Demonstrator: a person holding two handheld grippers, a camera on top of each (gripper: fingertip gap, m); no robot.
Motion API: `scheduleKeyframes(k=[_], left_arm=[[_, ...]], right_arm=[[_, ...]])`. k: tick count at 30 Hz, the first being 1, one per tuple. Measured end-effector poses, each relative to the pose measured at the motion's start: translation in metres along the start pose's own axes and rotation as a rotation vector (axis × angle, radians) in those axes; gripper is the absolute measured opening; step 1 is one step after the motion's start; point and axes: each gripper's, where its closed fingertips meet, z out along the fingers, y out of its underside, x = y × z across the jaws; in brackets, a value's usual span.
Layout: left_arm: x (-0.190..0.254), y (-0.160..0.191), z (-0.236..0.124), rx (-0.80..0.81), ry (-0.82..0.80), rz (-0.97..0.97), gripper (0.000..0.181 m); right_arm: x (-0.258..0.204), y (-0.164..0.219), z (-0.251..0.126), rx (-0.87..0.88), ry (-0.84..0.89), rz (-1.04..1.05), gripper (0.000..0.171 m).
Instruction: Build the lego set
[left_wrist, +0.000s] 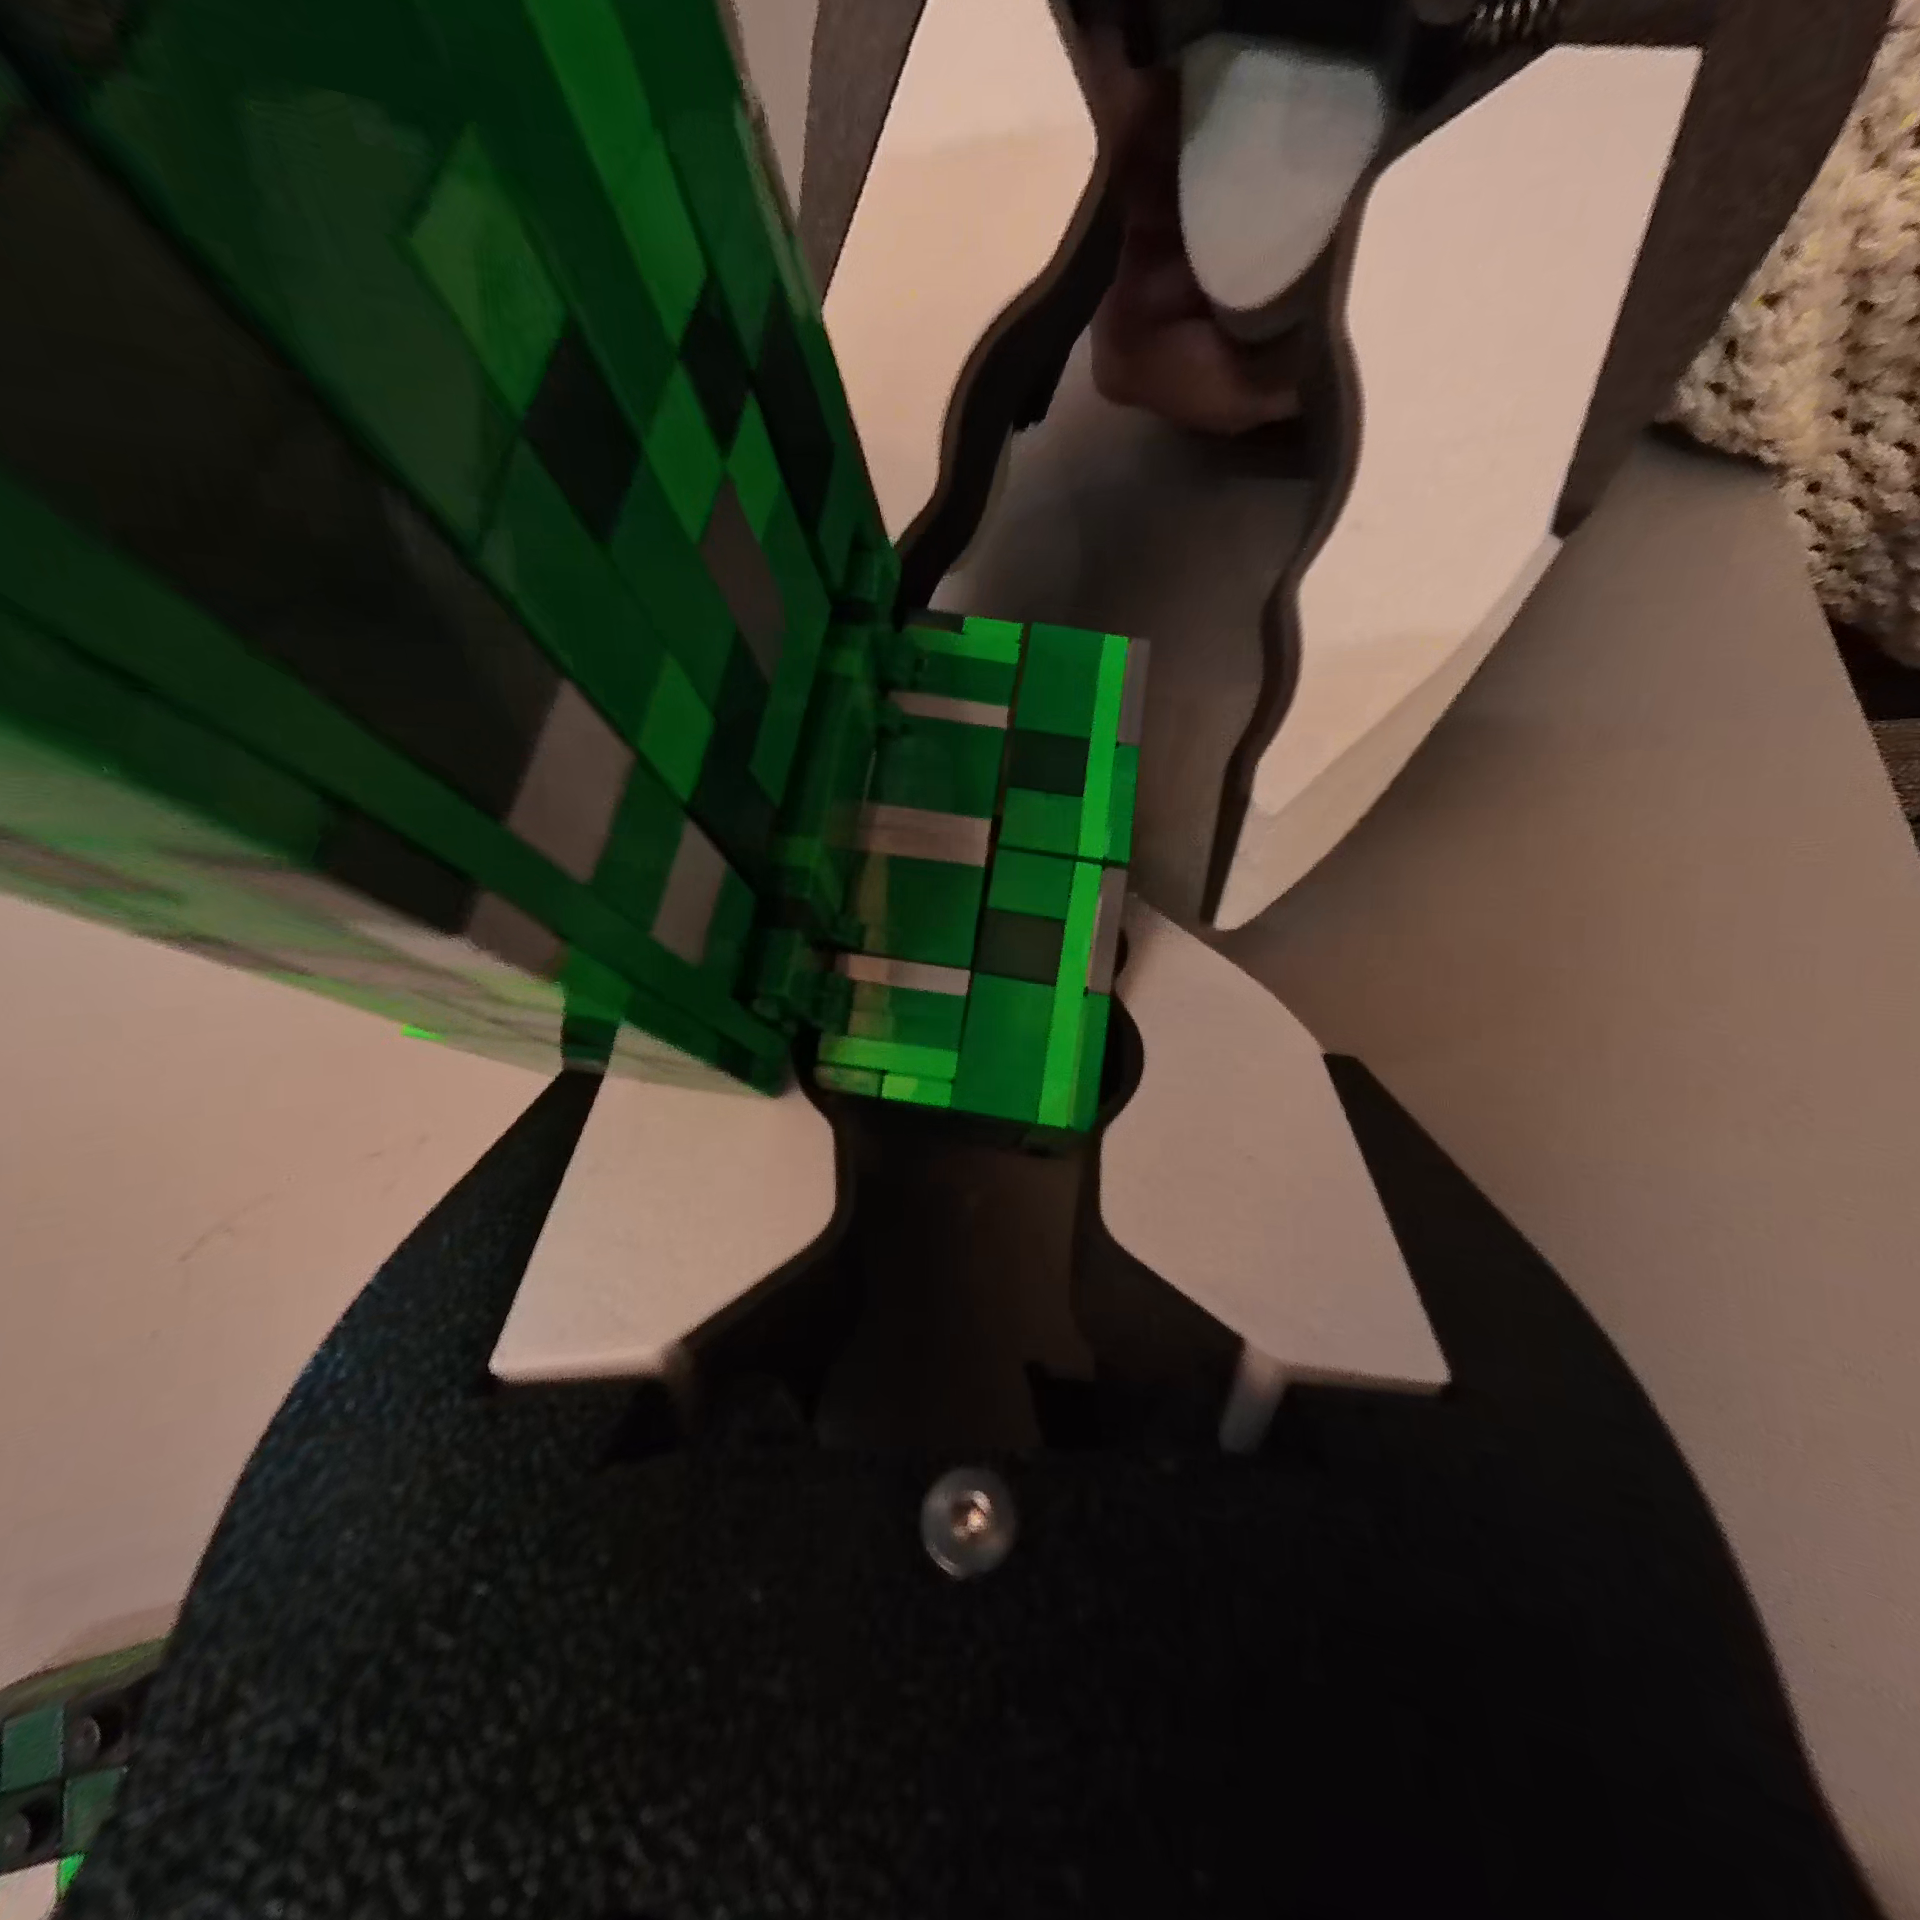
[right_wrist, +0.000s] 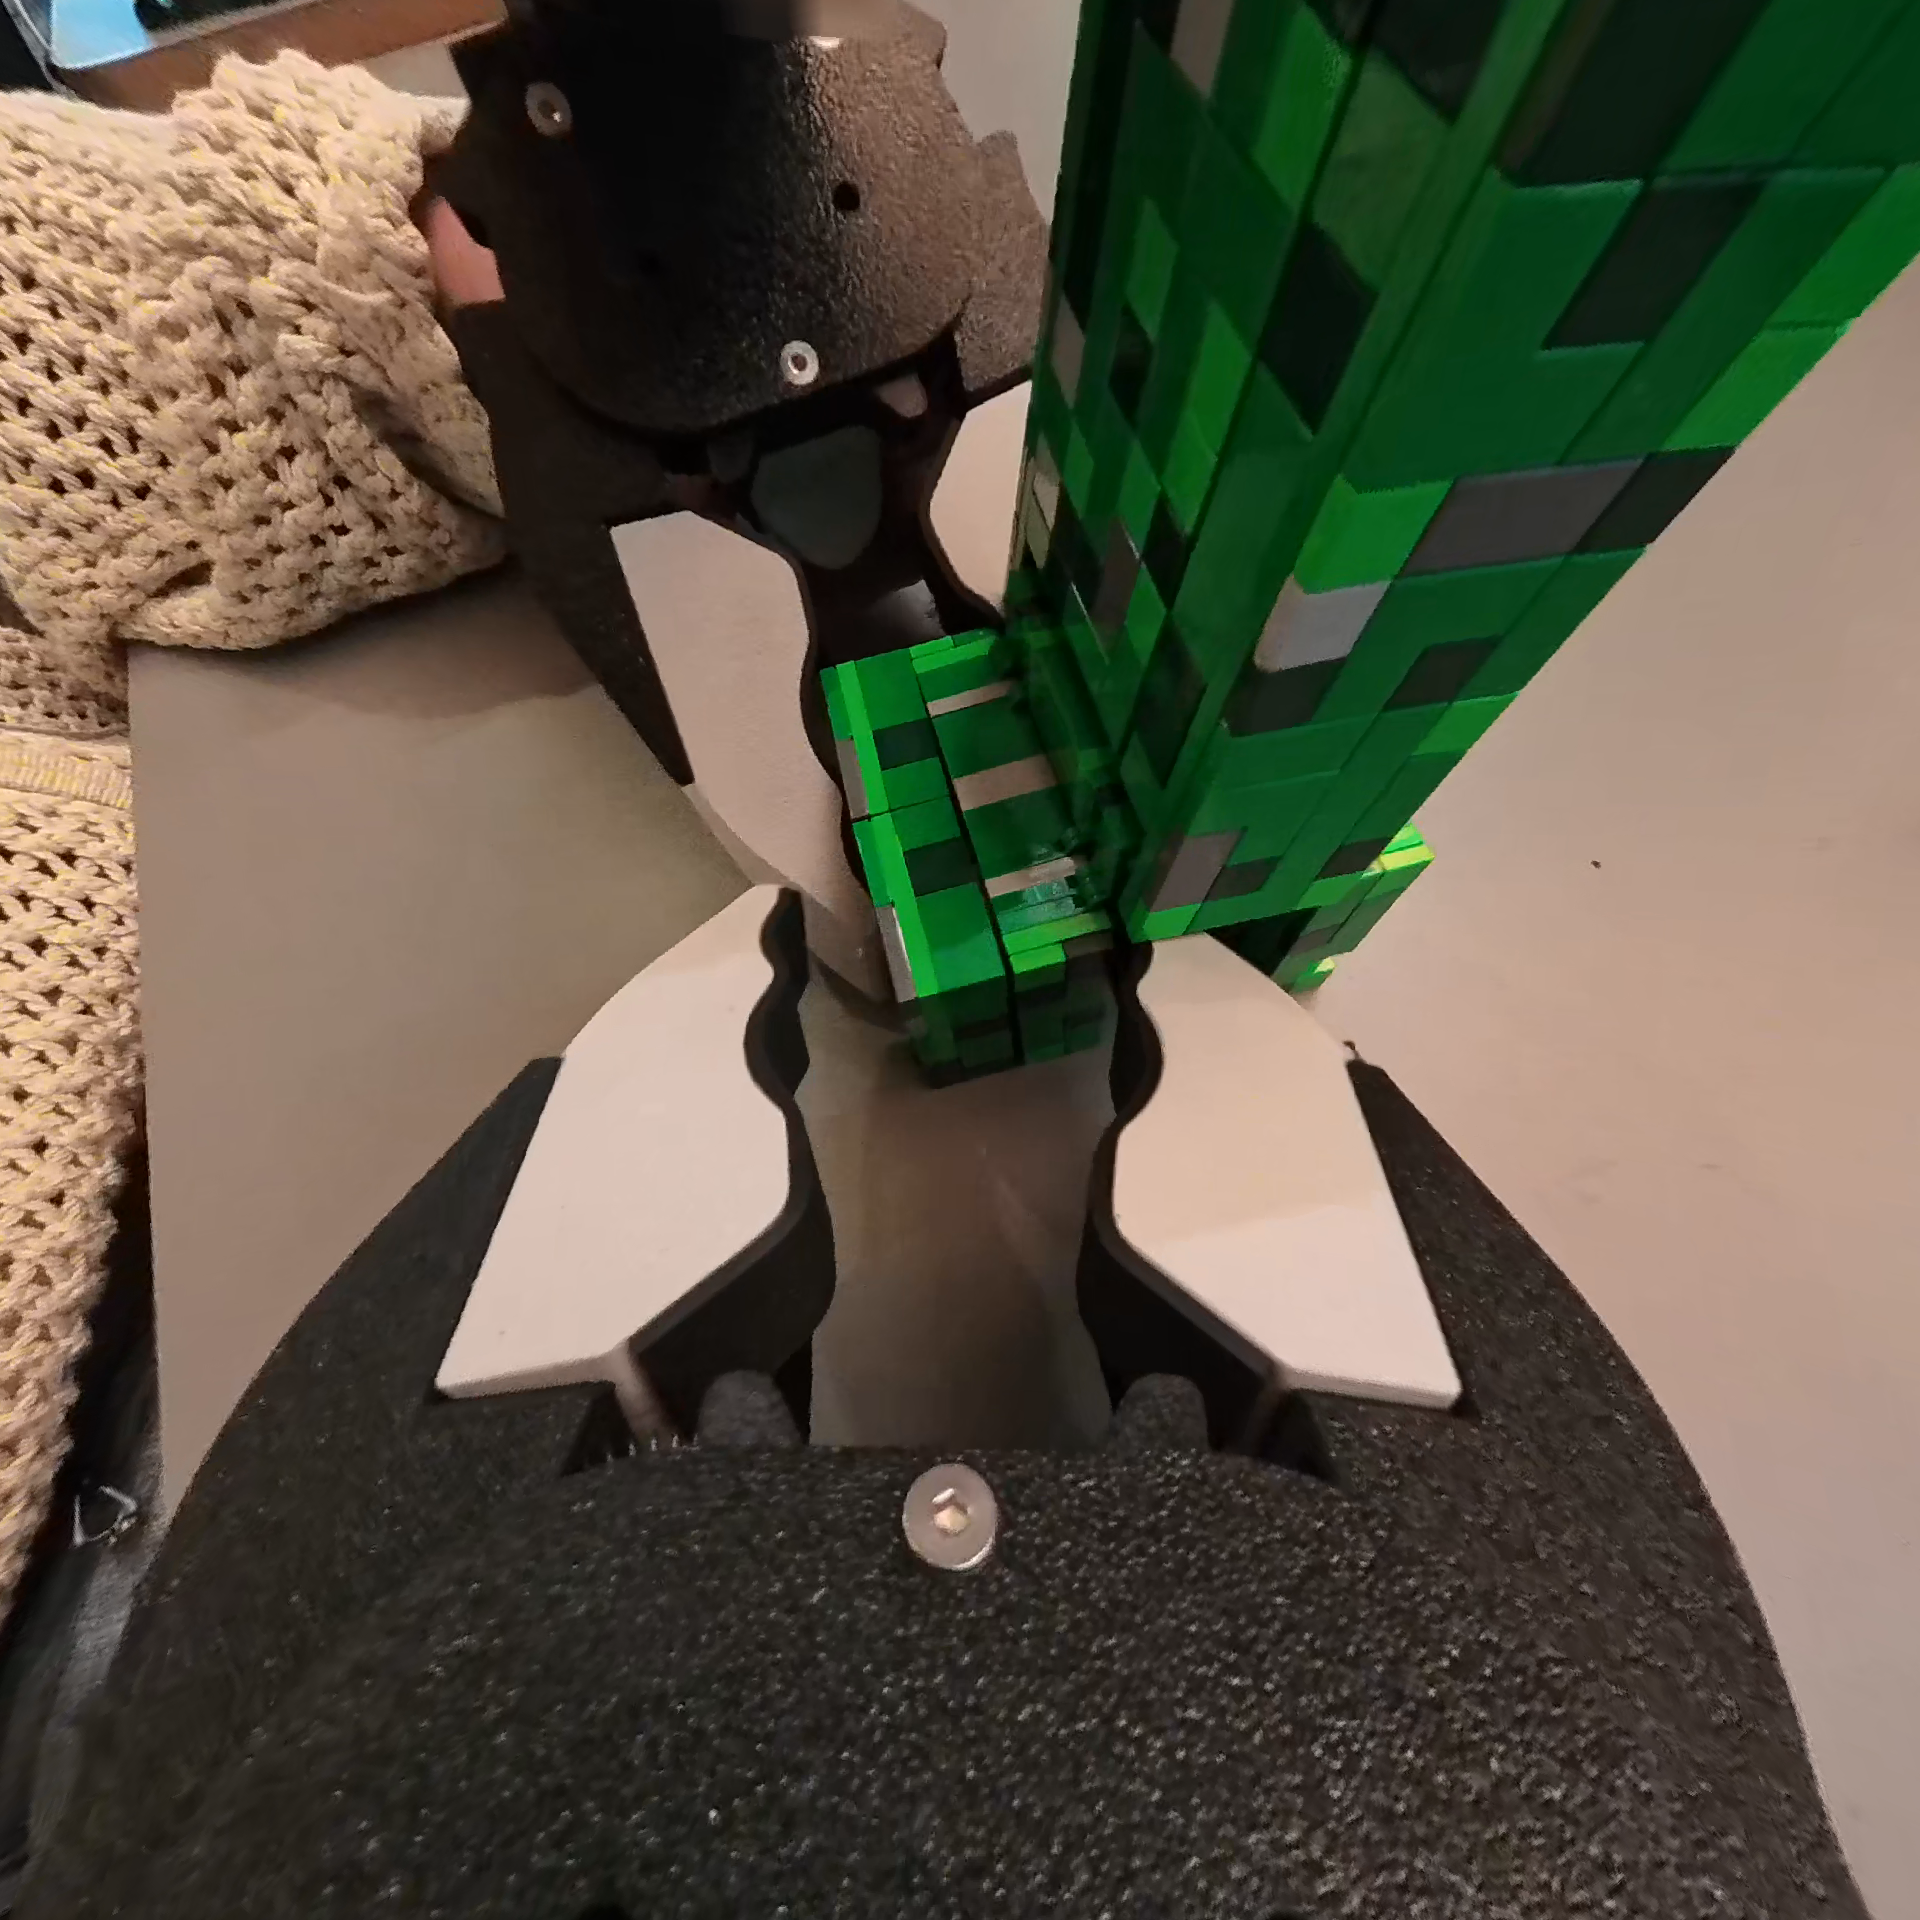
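A tall green, grey and black lego body (right_wrist: 1403, 520) stands on the pale table. A small green foot block (right_wrist: 966, 883) sits against its base. My left gripper (left_wrist: 966, 1070) is shut on the near end of this foot block (left_wrist: 997, 862), with the body (left_wrist: 416, 520) looming at its left. My right gripper (right_wrist: 956, 935) is open, its jaws apart on either side of the foot block; the left gripper's white-panelled finger (right_wrist: 748, 727) lies between its left jaw and the block. The right gripper's fingers (left_wrist: 1288, 582) reach the block from the far side.
A second green foot (right_wrist: 1371, 883) shows behind the body's base. Beige knitted fabric (right_wrist: 208, 416) lies along the table's left edge and also shows in the left wrist view (left_wrist: 1818, 312). A hand (left_wrist: 1184, 353) holds the right gripper. Bare table (right_wrist: 1610, 1039) lies to the right.
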Motion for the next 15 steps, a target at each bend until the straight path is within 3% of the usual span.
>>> scheduleKeyframes(k=[15], left_arm=[[0.000, 0.000, 0.000, -0.001, 0.003, -0.002, 0.046]], right_arm=[[0.009, 0.020, -0.005, -0.106, -0.004, 0.025, 0.046]])
